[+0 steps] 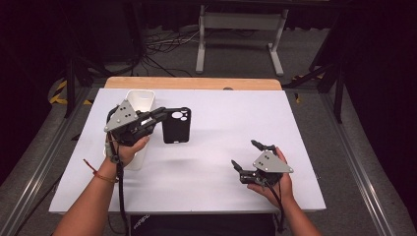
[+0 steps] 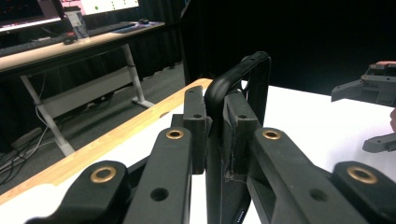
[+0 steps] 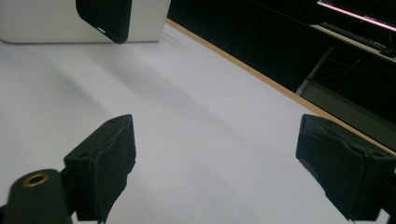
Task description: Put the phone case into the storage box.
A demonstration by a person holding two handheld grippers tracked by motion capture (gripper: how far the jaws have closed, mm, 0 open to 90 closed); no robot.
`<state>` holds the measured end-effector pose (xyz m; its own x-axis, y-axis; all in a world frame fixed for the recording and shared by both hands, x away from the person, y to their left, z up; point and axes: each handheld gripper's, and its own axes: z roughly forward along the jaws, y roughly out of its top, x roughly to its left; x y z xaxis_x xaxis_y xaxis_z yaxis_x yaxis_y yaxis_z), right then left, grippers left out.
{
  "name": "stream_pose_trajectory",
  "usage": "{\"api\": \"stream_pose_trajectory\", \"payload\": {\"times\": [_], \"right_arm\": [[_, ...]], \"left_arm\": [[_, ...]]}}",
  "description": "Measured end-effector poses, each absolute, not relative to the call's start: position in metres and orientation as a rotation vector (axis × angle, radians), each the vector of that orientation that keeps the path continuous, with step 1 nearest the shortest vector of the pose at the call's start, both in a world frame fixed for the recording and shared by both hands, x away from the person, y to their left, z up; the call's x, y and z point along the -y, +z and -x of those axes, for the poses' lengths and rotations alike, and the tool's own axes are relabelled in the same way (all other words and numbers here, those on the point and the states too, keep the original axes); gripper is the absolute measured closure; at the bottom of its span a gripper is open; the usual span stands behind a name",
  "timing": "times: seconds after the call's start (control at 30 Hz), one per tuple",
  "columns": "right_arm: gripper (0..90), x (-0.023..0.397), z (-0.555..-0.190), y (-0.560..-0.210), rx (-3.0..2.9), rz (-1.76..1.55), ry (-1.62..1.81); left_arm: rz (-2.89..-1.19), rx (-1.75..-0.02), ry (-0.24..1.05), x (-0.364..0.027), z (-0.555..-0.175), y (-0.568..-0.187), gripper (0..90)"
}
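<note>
White table top (image 1: 206, 172) with a wooden strip (image 1: 192, 83) along its far edge, standing on grey floor in a dark room; cables on the floor behind and a white-legged desk (image 1: 241, 22) further back. The left gripper view showed that desk carrying monitors and a keyboard. Counts: one black phone case (image 1: 177, 125), one white bin (image 1: 139, 125), two grippers, two hands. Left gripper (image 1: 158, 116) was clamped on the phone case's edge, holding it off the table just beside the bin, camera cutouts toward the far side. Right gripper (image 1: 246, 155) sat low over the table's near right part, jaws spread wide with nothing between them, well apart from the case
</note>
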<state>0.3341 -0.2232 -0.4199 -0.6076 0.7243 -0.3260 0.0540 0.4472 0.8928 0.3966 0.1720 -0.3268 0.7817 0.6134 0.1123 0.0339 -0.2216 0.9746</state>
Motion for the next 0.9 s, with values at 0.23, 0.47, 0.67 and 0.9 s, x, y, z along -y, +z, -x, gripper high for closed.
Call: {"api": "stream_pose_trajectory", "payload": {"times": [0.23,0.47,0.67,0.9], "right_arm": [[13.3,0.224,-0.334,-0.420,-1.973,-0.661,1.187],[13.3,0.224,-0.334,-0.421,-1.979,-0.658,1.185],[13.3,0.223,-0.334,-0.422,-1.983,-0.659,1.185],[13.3,0.221,-0.334,-0.423,-1.994,-0.649,1.178]], "left_arm": [[-1.740,-0.498,0.600,-0.179,-0.400,-0.319,82.1],[-1.734,-0.508,0.603,-0.187,-0.404,-0.315,82.1],[-1.725,-0.513,0.602,-0.193,-0.406,-0.313,82.1],[-1.722,-0.512,0.616,-0.199,-0.407,-0.308,82.1]]}}
